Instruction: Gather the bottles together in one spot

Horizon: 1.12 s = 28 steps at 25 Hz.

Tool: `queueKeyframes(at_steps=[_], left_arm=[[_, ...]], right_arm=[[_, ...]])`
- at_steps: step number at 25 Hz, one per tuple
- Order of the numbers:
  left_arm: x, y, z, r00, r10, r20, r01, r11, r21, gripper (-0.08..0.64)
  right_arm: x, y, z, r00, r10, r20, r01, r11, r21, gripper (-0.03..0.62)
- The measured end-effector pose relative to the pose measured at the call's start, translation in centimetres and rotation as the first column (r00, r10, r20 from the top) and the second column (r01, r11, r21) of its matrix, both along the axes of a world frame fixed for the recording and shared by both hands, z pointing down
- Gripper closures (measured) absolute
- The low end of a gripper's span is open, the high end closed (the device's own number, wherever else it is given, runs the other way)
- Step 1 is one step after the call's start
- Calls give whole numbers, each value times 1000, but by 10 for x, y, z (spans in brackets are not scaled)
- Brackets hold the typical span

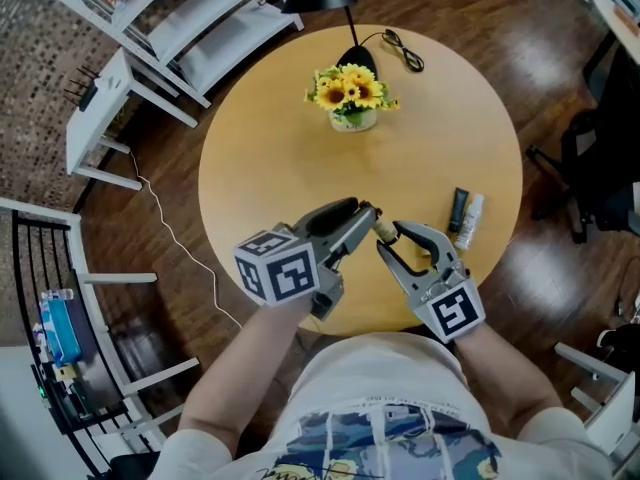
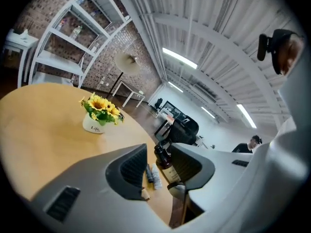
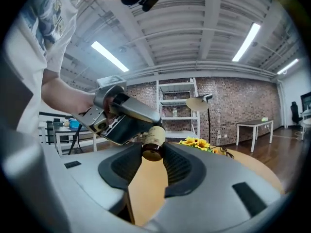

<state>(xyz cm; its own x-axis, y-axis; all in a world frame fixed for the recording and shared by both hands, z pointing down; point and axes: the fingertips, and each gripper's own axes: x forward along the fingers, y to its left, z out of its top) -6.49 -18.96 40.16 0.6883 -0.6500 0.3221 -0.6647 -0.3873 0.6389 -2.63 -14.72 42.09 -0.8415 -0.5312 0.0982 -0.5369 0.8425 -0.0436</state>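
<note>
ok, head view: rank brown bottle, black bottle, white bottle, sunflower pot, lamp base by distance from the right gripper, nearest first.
1. Brown bottle, at the right gripper's tongs.
2. Black bottle and white bottle, side by side, off to the right; too close to call.
3. Sunflower pot, far side, centre.
4. Lamp base, far edge behind the pot.

**One readable word, on the flower pot**

In the left gripper view, the small white ceramic pot (image 2: 94,125) under the yellow sunflowers (image 2: 102,106) carries the word "Life" in dark letters on its side. The cream paper label (image 2: 171,172) on the brown glass bottle (image 2: 164,160) has some print, but it is too small to read. In the head view, the grey cube at the left (image 1: 278,266) and the grey cube at the right (image 1: 452,311) show black-and-white square code markers.
</note>
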Motion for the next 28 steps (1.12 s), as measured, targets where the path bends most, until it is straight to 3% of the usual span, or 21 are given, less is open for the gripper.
queueKeyframes(at_steps=[3, 9, 11, 12, 15, 20, 23, 25, 28], left_arm=[[3, -4, 2, 996, -19, -91, 10, 996, -94, 461], [9, -8, 14, 978, -44, -205, -7, 971, -238, 451], [10, -8, 18, 974, -54, -220, -5, 965, -260, 397], [11, -9, 18, 972, -57, -229, -5, 965, -262, 456], [14, -11, 19, 975, -53, -215, -3, 967, -254, 476], [21, -18, 14, 995, 17, -94, -30, 990, -138, 482], [13, -33, 16, 996, 30, 87, -28, 999, -19, 483], [-1, -49, 25, 973, 2, 229, -15, 998, 57, 483], [-31, -80, 47, 917, -106, 385, 49, 987, 154, 483]], right_arm=[[0, -1, -1, 1000, 11, -20, -10, 998, 59, 437], [5, -2, 4, 994, 0, -107, 18, 985, 174, 437], [5, -2, 5, 995, 8, -102, 10, 985, 174, 437], [5, -3, 7, 995, 12, -103, 5, 985, 172, 437], [7, -6, 13, 992, 21, -123, 1, 985, 172, 437], [9, -14, 24, 987, 10, -158, 15, 988, 155, 434], [13, -20, 33, 985, -2, -175, 21, 994, 108, 372], [21, -21, 38, 984, 1, -179, 13, 997, 77, 368], [43, -20, 42, 989, 29, -144, -30, 1000, 0, 368]])
